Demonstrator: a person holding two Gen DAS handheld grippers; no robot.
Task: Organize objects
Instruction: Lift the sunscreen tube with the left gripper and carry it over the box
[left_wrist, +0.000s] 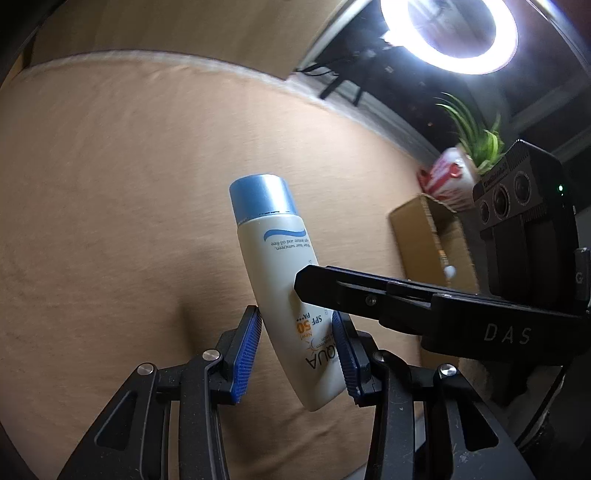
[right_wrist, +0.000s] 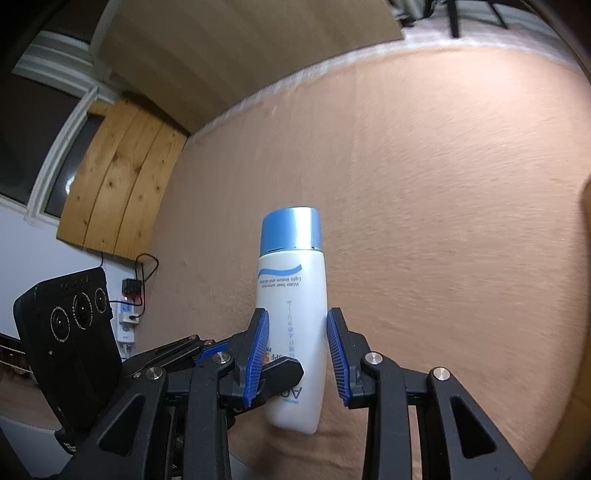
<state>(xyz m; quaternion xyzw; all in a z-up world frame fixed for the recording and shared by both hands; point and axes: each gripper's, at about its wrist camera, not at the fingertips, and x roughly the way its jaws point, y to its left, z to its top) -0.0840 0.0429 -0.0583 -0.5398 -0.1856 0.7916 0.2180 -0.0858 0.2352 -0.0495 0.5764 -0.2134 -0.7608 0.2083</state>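
Mid-air handoff, by the look of it. The sunscreen bottle (left_wrist: 277, 258), white with a blue cap, hangs above the tan cloth surface (left_wrist: 110, 221) and touches nothing below. Can't tell whether that surface is a bed or a worktop.

The left claw (left_wrist: 295, 315) is pinching the lower body of the bottle. Its blue ribbed pads (left_wrist: 245, 354) sit on either side at roughly 9 and 3 o'clock of the label, and the bottle leans between them with the cap tipped toward 11 o'clock.

The right claw (right_wrist: 297, 314) is also closed on the same lower body, with pads hugging both edges. In its own view the bottle stands near upright, cap at 12 o'clock. It comes in crosswise: in the left view one black finger lies across the bottle's front face from 3 o'clock, and the other finger is hidden behind. My guess is the two grips are set crosswise so the fingers don't collide.

Both claws are low on the body, which leaves the cap end free. Can't tell which claw carries the weight. The right-side contact looks thin, mostly near the pad tip.

The likely destination is the open cardboard box (left_wrist: 432, 236) at 3 o'clock of the bottle in the left view, well apart from it. A red-and-white packet (left_wrist: 447, 177) and a green plant (left_wrist: 476, 136) sit beyond it at about 2 o'clock. A ring light (left_wrist: 448, 33) glares at 1 o'clock.

Main risk is that the tilted bottle pivots or slips if one claw lets go before the other is firm.
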